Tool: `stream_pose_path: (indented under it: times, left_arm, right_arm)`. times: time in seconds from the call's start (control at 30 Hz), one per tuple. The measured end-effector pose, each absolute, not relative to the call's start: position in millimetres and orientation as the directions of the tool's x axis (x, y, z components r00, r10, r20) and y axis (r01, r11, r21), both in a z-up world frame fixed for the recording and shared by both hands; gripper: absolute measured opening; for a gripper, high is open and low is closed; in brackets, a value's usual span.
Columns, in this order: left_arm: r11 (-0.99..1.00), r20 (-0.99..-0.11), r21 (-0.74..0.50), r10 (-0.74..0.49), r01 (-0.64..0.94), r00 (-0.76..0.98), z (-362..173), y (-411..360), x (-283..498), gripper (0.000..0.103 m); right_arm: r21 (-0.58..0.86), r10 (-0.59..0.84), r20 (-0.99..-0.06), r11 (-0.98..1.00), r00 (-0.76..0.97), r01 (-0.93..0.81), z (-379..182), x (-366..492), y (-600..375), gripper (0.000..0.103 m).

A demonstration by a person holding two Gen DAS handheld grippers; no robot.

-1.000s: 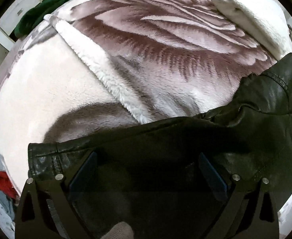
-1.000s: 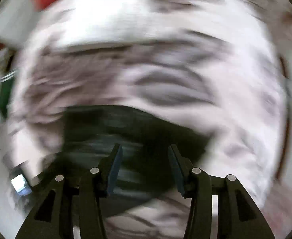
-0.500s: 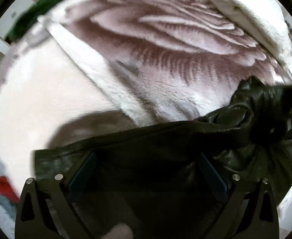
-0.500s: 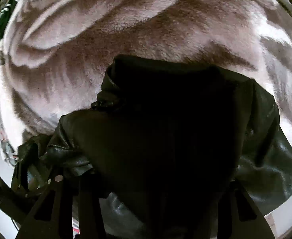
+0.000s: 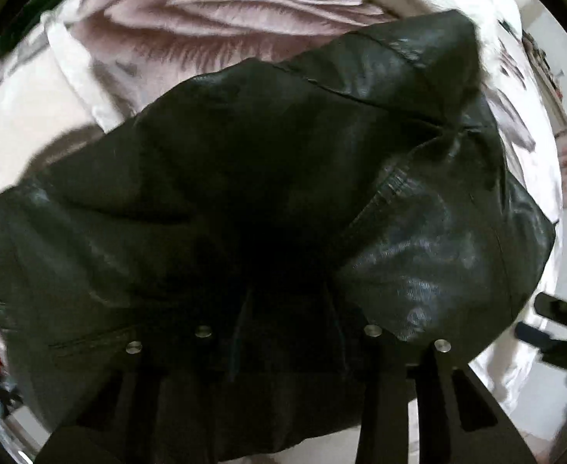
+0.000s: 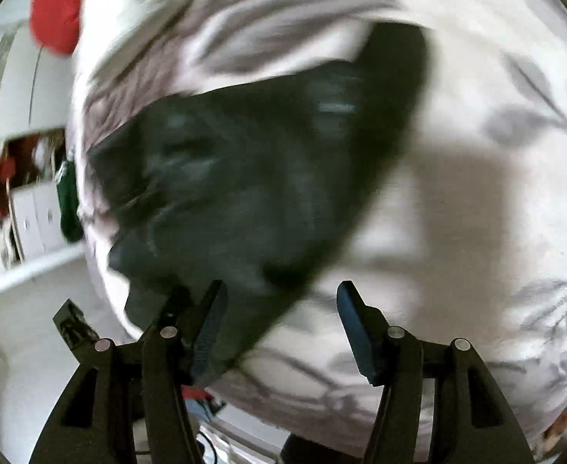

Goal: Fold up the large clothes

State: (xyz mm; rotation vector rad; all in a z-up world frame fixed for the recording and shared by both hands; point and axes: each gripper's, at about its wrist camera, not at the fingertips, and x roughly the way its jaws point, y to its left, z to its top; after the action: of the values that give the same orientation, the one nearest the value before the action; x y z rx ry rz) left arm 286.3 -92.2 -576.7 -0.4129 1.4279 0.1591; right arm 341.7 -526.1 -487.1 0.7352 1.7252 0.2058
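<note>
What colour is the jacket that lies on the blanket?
Black, with a leather-like shine. The jacket shows best in the left wrist view.

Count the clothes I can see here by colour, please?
Black: 1, the jacket
Red: 1, a garment at the bed's far edge
Green: 1, a garment at the bed's side
Total: 3, not counting the flowered blanket beneath them.

One black jacket (image 5: 283, 178), one floral blanket (image 5: 244, 11), two grippers and one red garment (image 6: 57, 4) are seen.
</note>
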Motion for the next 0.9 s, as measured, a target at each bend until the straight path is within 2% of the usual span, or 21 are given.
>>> stream_pose_path:
  times: [0.07, 0.13, 0.27, 0.33, 0.43, 0.47, 0.5, 0.57, 0.6, 0.9]
  left_arm:
    - [0.918, -0.977, -0.2, -0.159, -0.343, 0.143, -578.0, -88.7, 288.8, 0.035]
    - [0.92, -0.975, -0.207, -0.165, -0.332, 0.149, -579.5, -87.5, 289.0, 0.035]
    - [0.924, -0.973, -0.211, -0.167, -0.318, 0.161, -579.6, -84.9, 288.6, 0.035]
    - [0.923, -0.971, -0.221, -0.176, -0.316, 0.164, -582.5, -81.1, 289.8, 0.035]
    - [0.914, -0.964, -0.247, -0.198, -0.323, 0.176, -586.5, -71.7, 292.6, 0.035]
    - [0.91, -0.962, -0.256, -0.207, -0.328, 0.176, -588.9, -70.3, 293.0, 0.035]
    - [0.903, -0.96, -0.268, -0.22, -0.336, 0.175, -591.3, -68.3, 294.2, 0.035]
    - [0.898, -0.956, -0.28, -0.229, -0.34, 0.182, -589.0, -72.3, 287.4, 0.035]
    - [0.9, -0.955, -0.28, -0.228, -0.333, 0.188, -589.0, -72.8, 286.7, 0.035]
    - [0.865, -0.923, -0.37, -0.3, -0.339, 0.242, -588.0, -52.6, 270.6, 0.035]
  right_arm:
    - [0.579, 0.656, -0.75, 0.71, -0.079, 0.402, -520.5, 342.8, -539.1, 0.061]
    - [0.651, 0.728, -0.684, 0.632, -0.035, 0.42, -547.3, 347.0, -538.8, 0.069]
    - [0.795, 0.869, -0.493, 0.428, 0.049, 0.429, -588.6, 364.7, -513.1, 0.071]
    - [0.819, 0.888, -0.455, 0.389, 0.064, 0.423, -600.7, 373.0, -490.5, 0.074]
    - [0.831, 0.88, -0.463, 0.39, 0.106, 0.396, -601.8, 384.6, -469.0, 0.071]
    - [0.83, 0.873, -0.474, 0.4, 0.114, 0.388, -597.7, 386.1, -465.6, 0.049]
    - [0.827, 0.867, -0.485, 0.414, 0.112, 0.38, -593.7, 386.4, -463.4, 0.035]
    - [0.84, 0.861, -0.491, 0.429, 0.131, 0.333, -571.6, 383.8, -458.1, 0.022]
    - [0.844, 0.86, -0.493, 0.436, 0.13, 0.312, -562.9, 382.4, -455.4, 0.019]
    - [0.773, 0.769, -0.632, 0.635, 0.094, 0.004, -473.2, 368.4, -384.2, 0.019]
